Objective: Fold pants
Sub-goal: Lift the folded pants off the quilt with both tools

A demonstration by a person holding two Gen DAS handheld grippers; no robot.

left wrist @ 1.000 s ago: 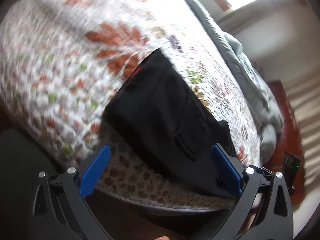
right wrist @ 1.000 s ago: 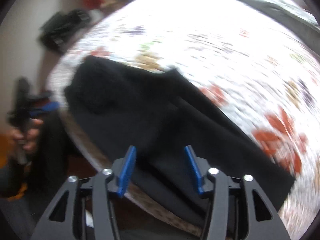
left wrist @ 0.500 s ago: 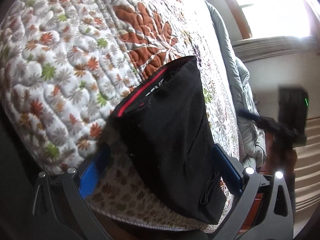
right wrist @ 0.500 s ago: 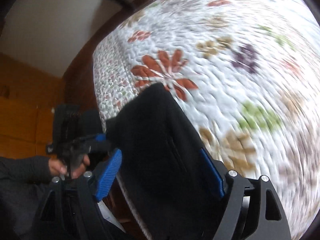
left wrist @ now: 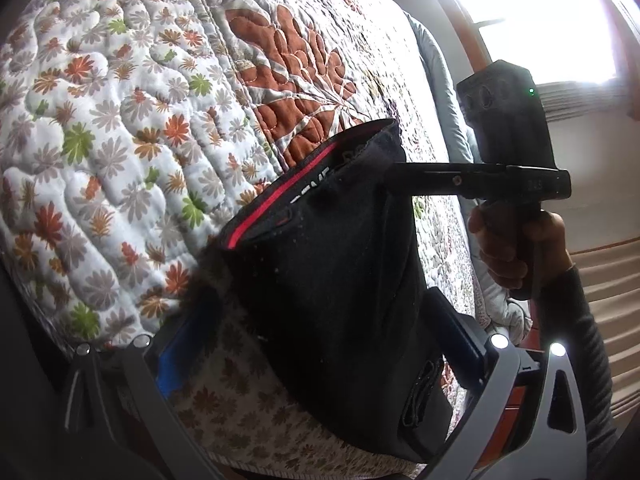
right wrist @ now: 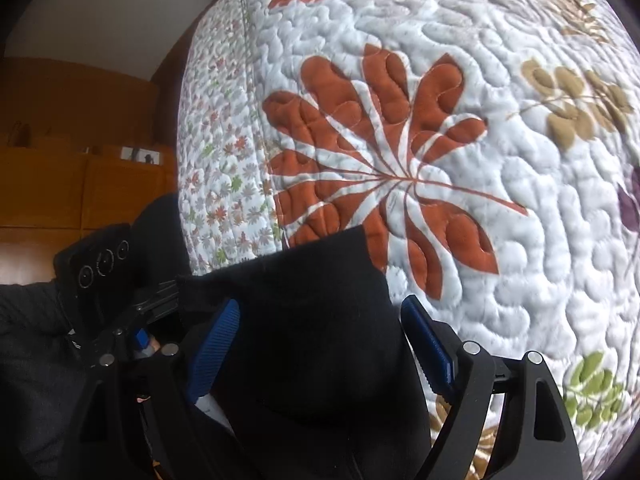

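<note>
Black pants (left wrist: 340,272) with a red inner waistband stripe lie on a floral quilted bed (left wrist: 120,128). In the left wrist view my left gripper (left wrist: 320,344) is open, its blue fingers on either side of the pants near the bed's edge. The right gripper's body (left wrist: 508,152), held in a hand, reaches in from the right to the waistband's far corner. In the right wrist view the pants (right wrist: 312,320) lie between the open blue fingers of my right gripper (right wrist: 320,336). The left gripper (right wrist: 120,312) shows at the left, at the other waistband corner.
The quilt (right wrist: 440,140) has a large orange leaf print just beyond the pants. A grey blanket (left wrist: 440,80) lies along the bed's far side under a bright window. Wooden furniture (right wrist: 72,168) stands off the bed's left side.
Both grippers have moved in close to the pants' waistband. The right gripper has come into the left wrist view and reached the far corner. The right gripper's fingers have spread wider.
</note>
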